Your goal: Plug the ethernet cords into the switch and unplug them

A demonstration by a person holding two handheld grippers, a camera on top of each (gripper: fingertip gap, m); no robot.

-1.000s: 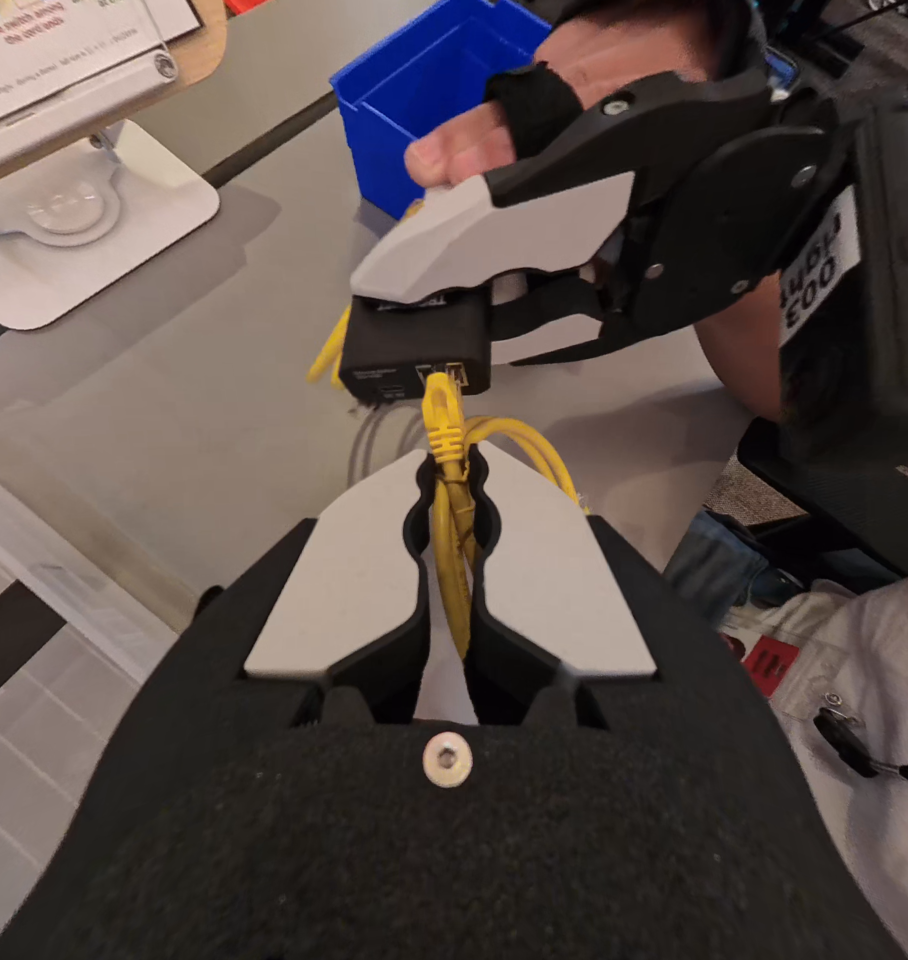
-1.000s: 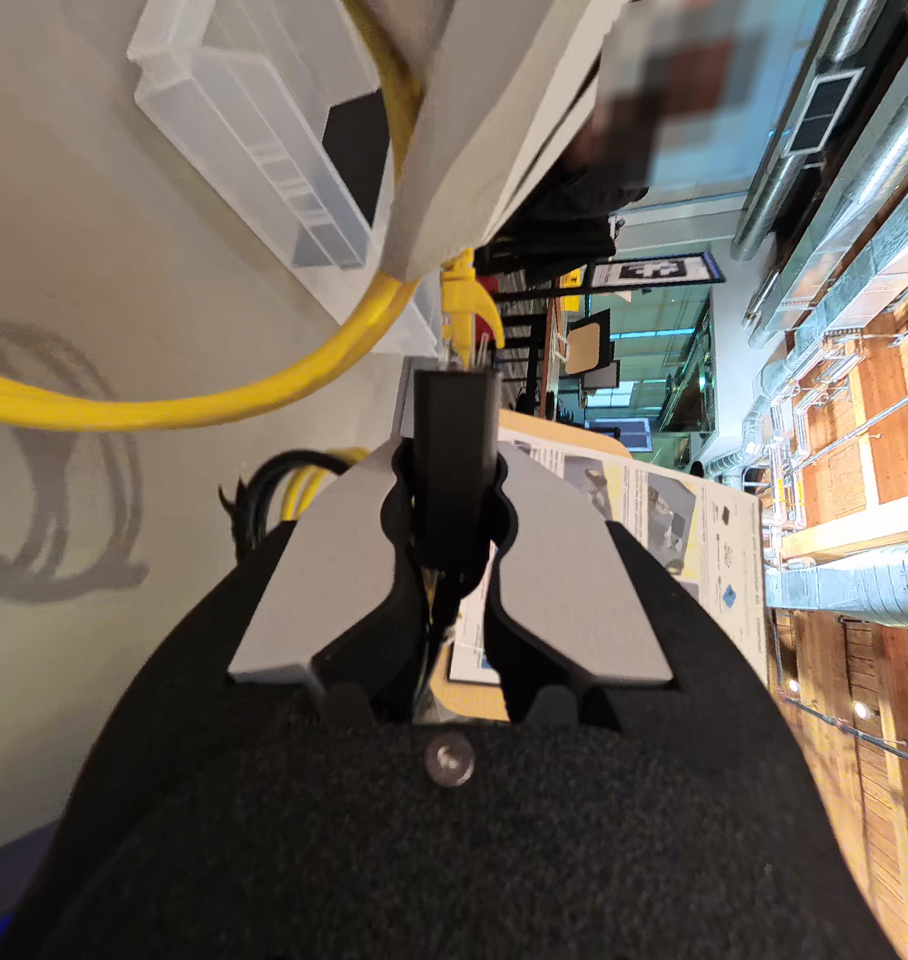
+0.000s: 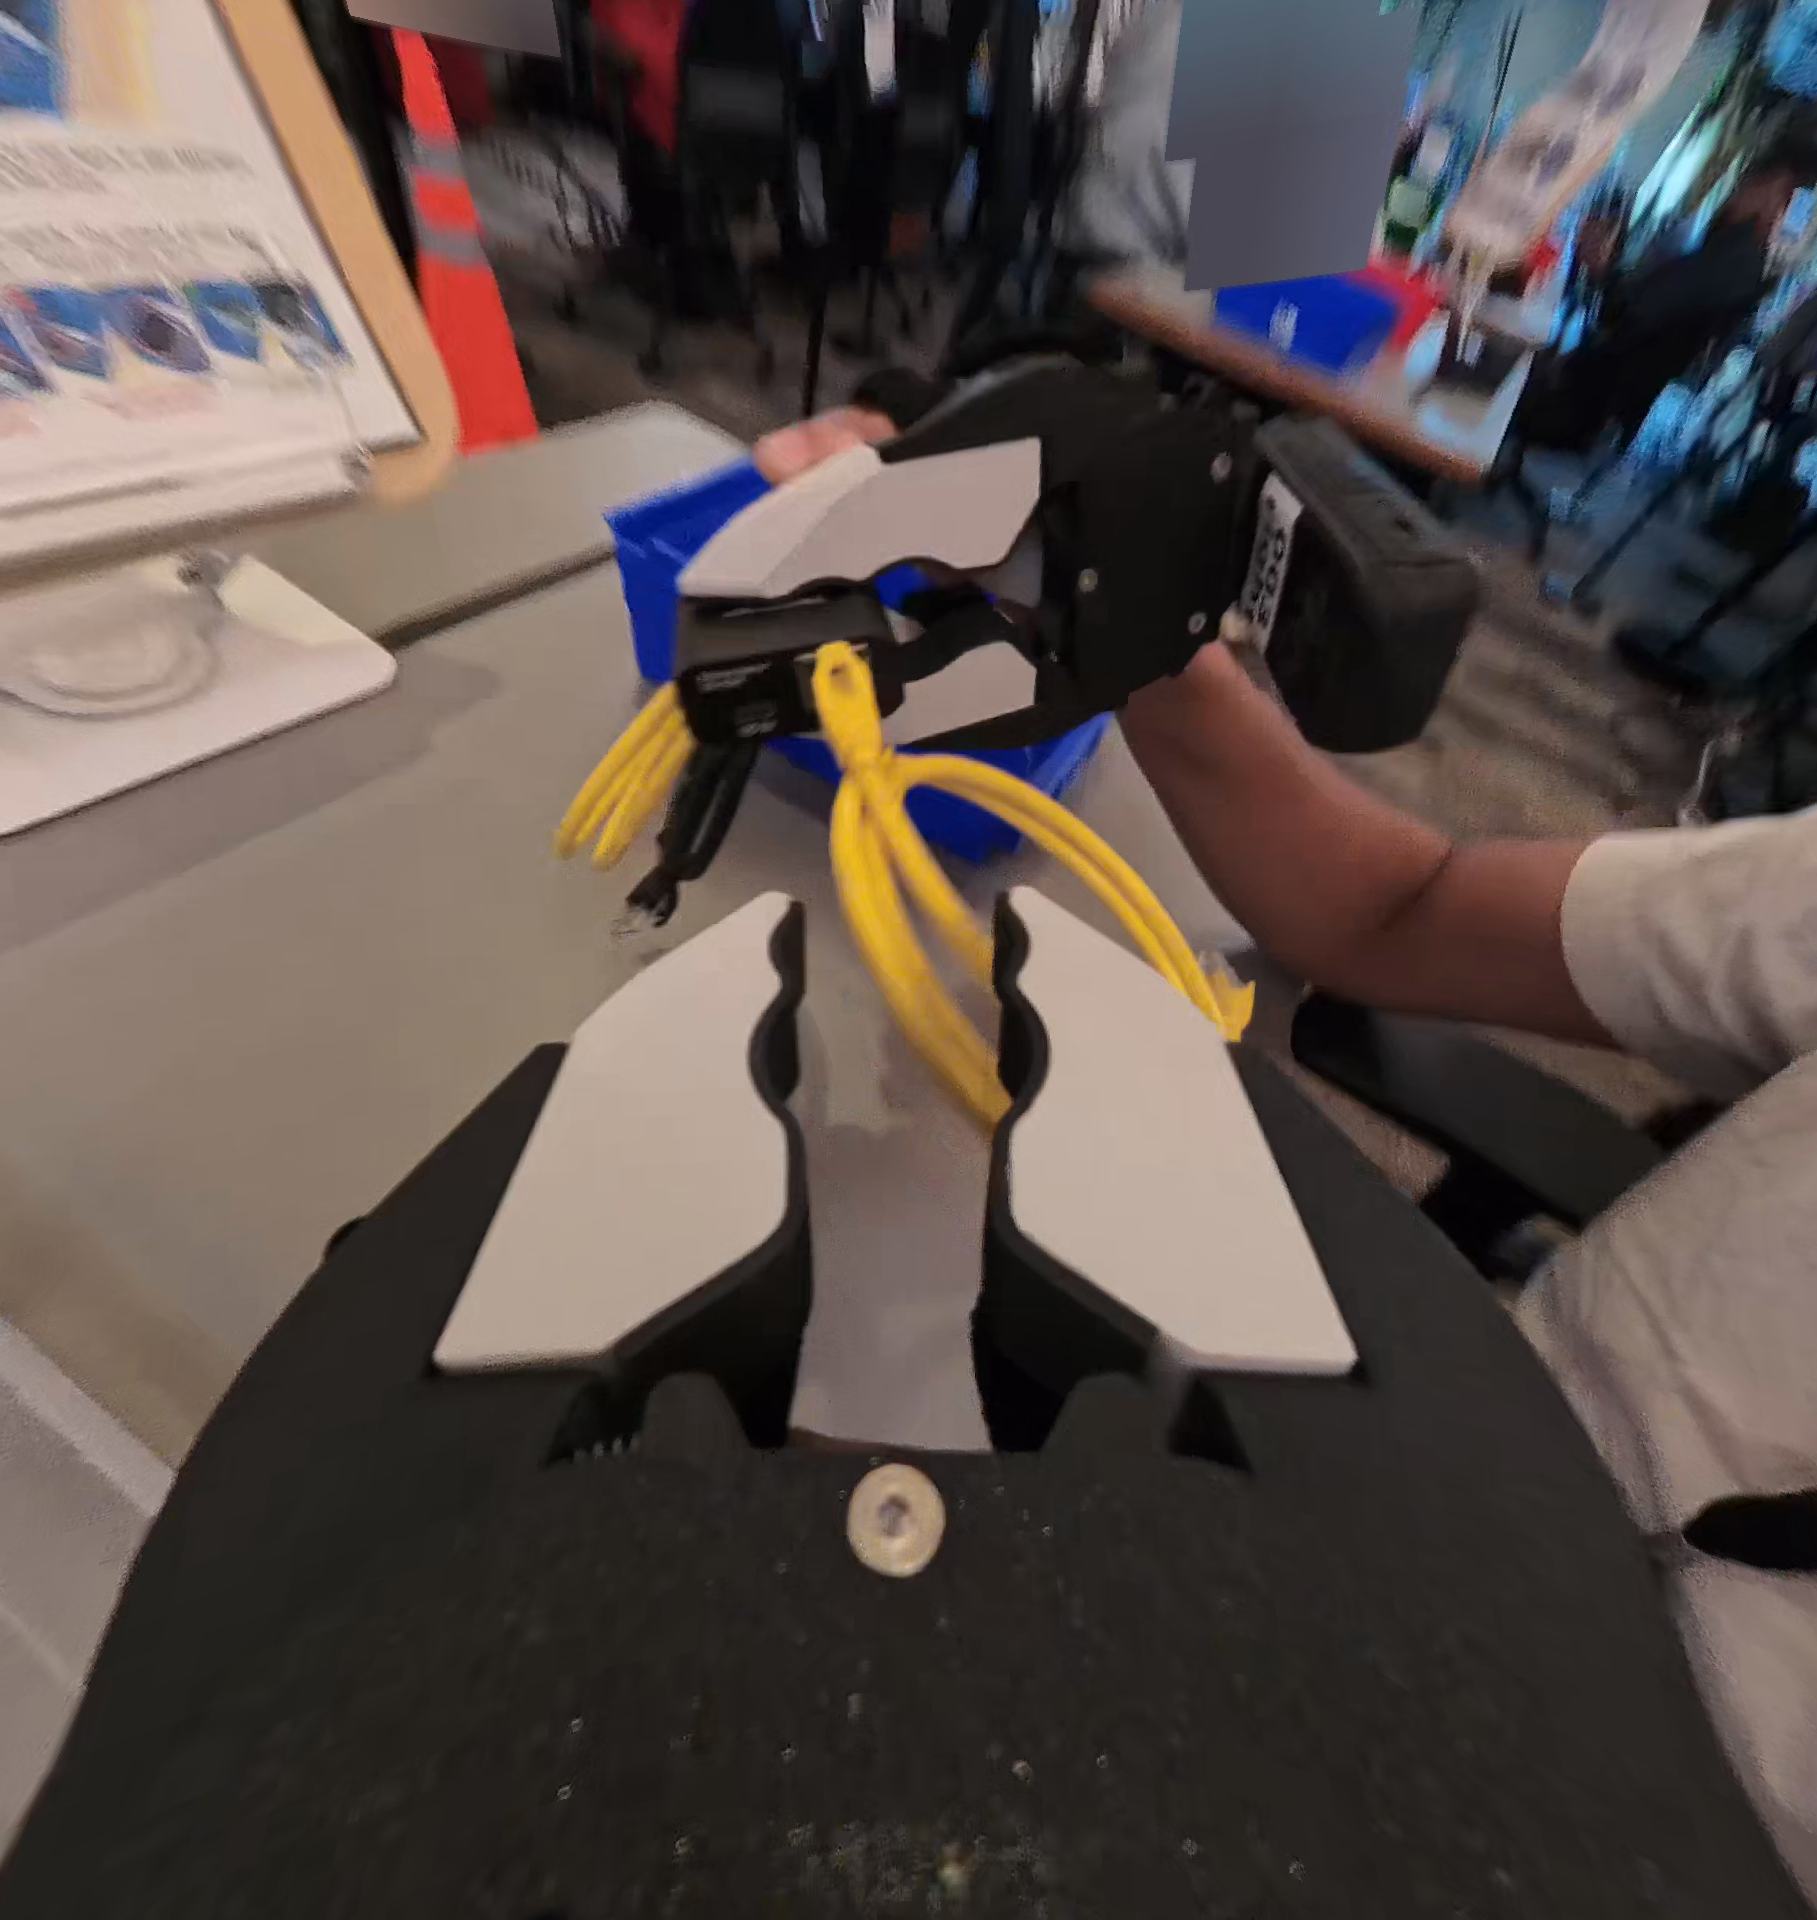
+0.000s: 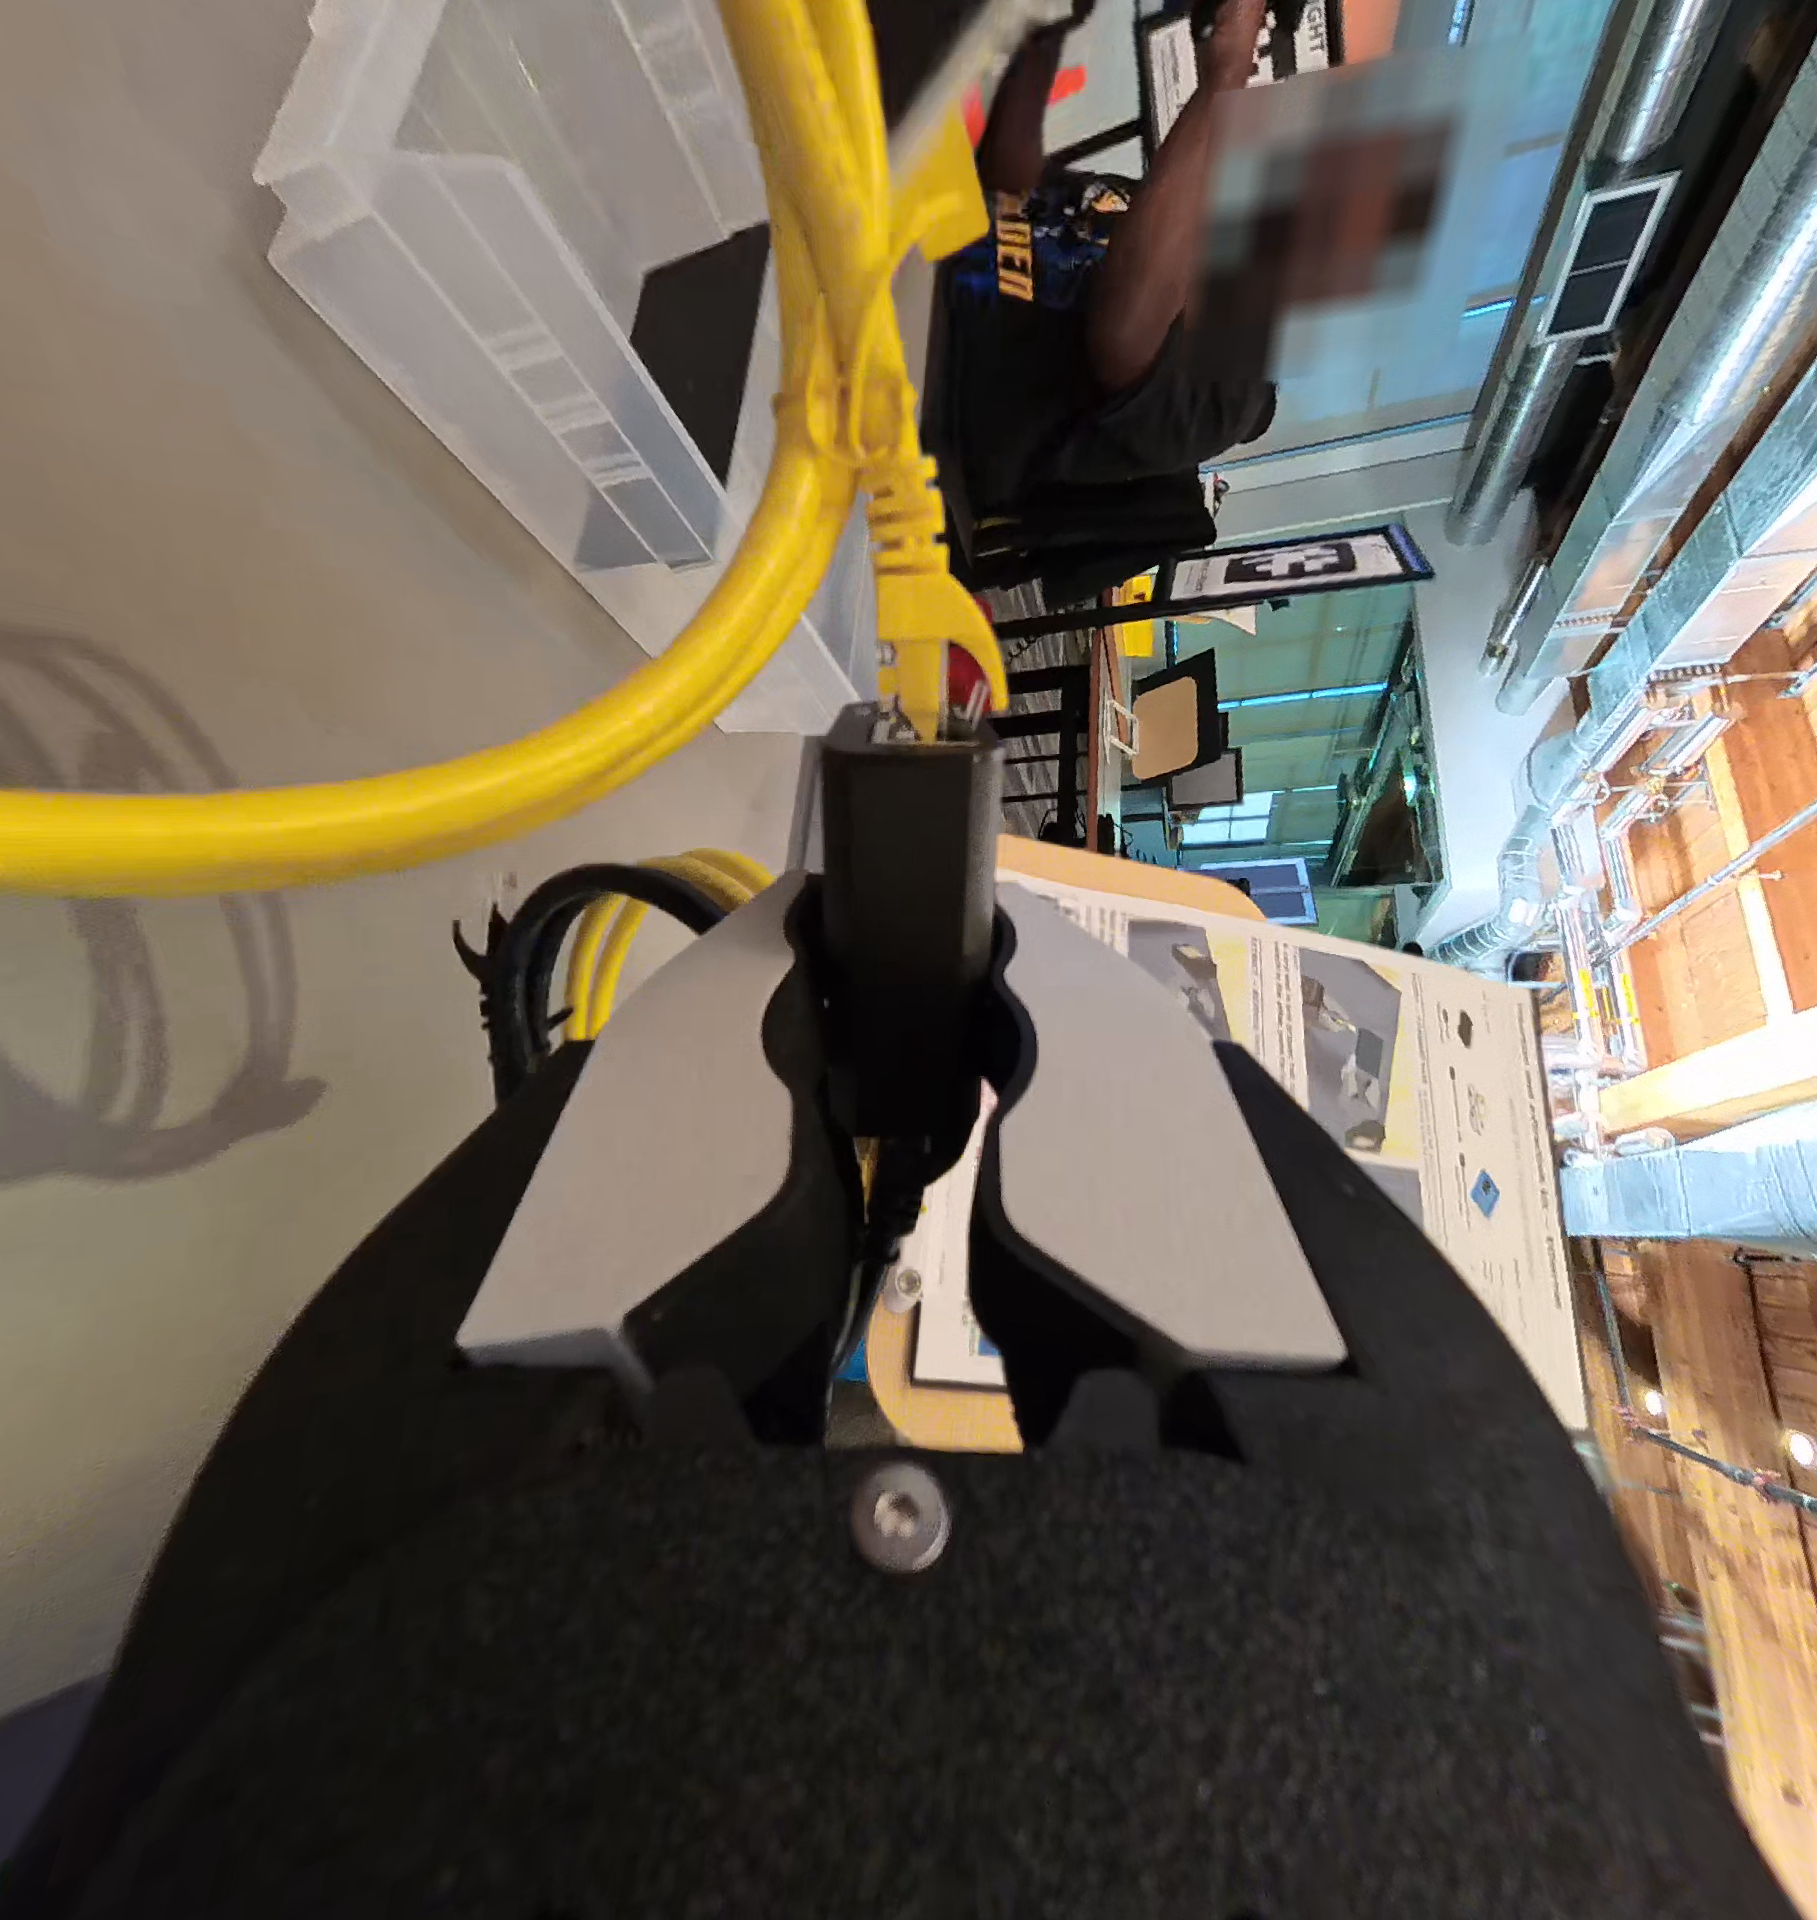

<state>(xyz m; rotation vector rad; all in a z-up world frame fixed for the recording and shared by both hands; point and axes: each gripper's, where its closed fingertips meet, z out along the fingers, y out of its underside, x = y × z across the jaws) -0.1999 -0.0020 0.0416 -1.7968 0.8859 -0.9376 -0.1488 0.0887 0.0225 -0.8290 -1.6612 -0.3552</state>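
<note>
The right gripper [image 4: 899, 997] jaws clamp the black switch [image 4: 909, 862], held above the surface [image 3: 260, 935]. A yellow ethernet cord [image 3: 888, 831] seems plugged in. The left gripper [image 3: 896, 925] jaws stand wide, gripping nothing.

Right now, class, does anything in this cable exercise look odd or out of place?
Yes: the black switch is held in mid-air by the right tongs, with a bundled yellow ethernet cord dangling from its port rather than lying on the table.

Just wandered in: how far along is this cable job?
One yellow cord is plugged into the black switch, which the right tool grips. The left tool is open, the cord bundle lying loosely between its fingers. More cords dangle; unplugging remains.
</note>
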